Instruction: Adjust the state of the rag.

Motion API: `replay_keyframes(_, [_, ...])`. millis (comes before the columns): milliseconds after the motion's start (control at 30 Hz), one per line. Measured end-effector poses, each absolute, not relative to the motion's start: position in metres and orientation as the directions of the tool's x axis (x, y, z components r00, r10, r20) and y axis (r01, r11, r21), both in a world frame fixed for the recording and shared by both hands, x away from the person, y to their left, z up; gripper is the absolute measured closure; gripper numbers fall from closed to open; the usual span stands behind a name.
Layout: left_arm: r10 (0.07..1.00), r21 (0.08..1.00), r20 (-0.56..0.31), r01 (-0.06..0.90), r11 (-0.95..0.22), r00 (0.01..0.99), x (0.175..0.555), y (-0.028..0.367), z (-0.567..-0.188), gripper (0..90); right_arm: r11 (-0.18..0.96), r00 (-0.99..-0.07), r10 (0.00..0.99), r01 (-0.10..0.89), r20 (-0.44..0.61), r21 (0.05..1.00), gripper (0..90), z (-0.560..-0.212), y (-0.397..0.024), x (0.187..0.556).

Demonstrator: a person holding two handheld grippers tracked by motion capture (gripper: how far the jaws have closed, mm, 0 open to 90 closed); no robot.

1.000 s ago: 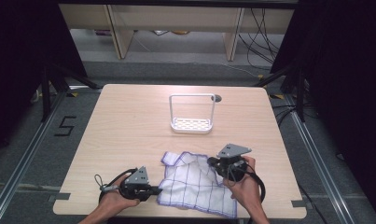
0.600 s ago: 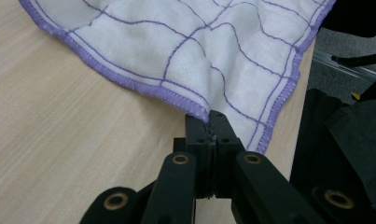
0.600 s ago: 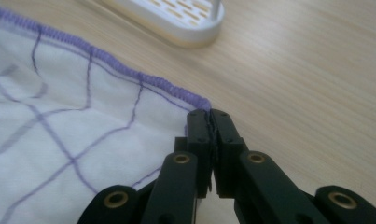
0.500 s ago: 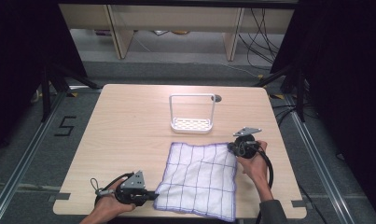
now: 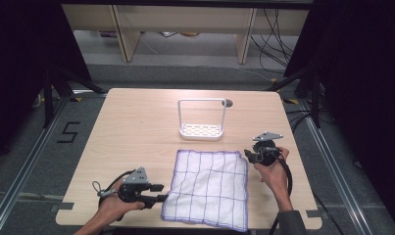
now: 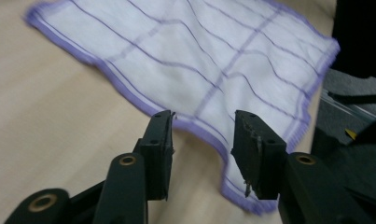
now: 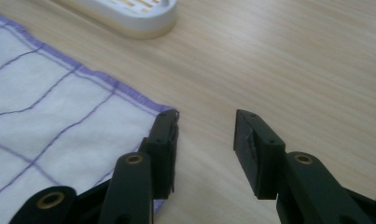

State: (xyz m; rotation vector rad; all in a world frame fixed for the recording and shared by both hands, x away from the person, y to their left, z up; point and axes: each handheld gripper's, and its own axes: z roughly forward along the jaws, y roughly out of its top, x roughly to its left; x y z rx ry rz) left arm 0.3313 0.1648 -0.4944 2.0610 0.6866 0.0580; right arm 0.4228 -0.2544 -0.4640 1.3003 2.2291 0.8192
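Two tools in my hands, one cloth [image 5: 208, 190] between them. In the high view the white cloth with purple grid lines lies spread flat on the worktop [image 5: 136, 127], lower centre of the frame, its near edge close to the worktop's front edge.

My left tool [image 5: 161, 198] sits low left in the high view, pointing right, tips right at the cloth's lower-left corner. Its jaws have just been opening; in the left gripper view the left tool [image 6: 202, 128] has its jaws apart with the cloth's purple hem [image 6: 195, 126] lying across the gap, slightly raised there, and no pad pressing on it.

My right tool [image 5: 248, 157] is right of centre in the high view, just beside the cloth's upper-right corner. Its jaws have just been opening too; in the right gripper view the right tool [image 7: 205, 128] has its jaws apart with bare wood between them, and the cloth corner [image 7: 162, 109] lies at the tip of the frame-left jaw; I can't tell whether it touches.

A white rack [image 5: 202, 120] with a tall handle stands beyond the cloth, upper centre, near but apart from it.
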Motion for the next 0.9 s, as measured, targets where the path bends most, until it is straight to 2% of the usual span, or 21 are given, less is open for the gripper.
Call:
replay_keyframes(133, [0.561,0.81,-0.187,0.45,-0.376,0.806,0.361,0.164,-0.49,53.9,0.399,-0.49,0.87,0.628,-0.058,0.668,55.9,-0.464,-0.245,0.42])
replay_keyframes(333, [0.639,0.804,-0.06,0.416,-0.425,0.767,0.412,0.143,-0.495,48.5,0.418,-0.506,0.86,0.64,-0.056,0.645,53.5,-0.469,-0.235,0.425])
replay_keyframes(600, [0.636,0.777,-0.072,0.443,-0.447,0.769,0.453,0.11,-0.499,47.7,0.419,-0.507,0.86,0.652,-0.047,0.632,52.8,-0.474,-0.234,0.429])
replay_keyframes(833, [0.64,0.738,-0.074,0.474,-0.48,0.765,0.466,0.099,-0.51,46.9,0.413,-0.504,0.862,0.649,-0.046,0.639,51.6,-0.475,-0.236,0.431])
replay_keyframes(900, [0.64,0.724,-0.049,0.469,-0.506,0.766,0.467,0.097,-0.513,46.5,0.417,-0.5,0.864,0.657,-0.051,0.628,50.9,-0.479,-0.234,0.435])
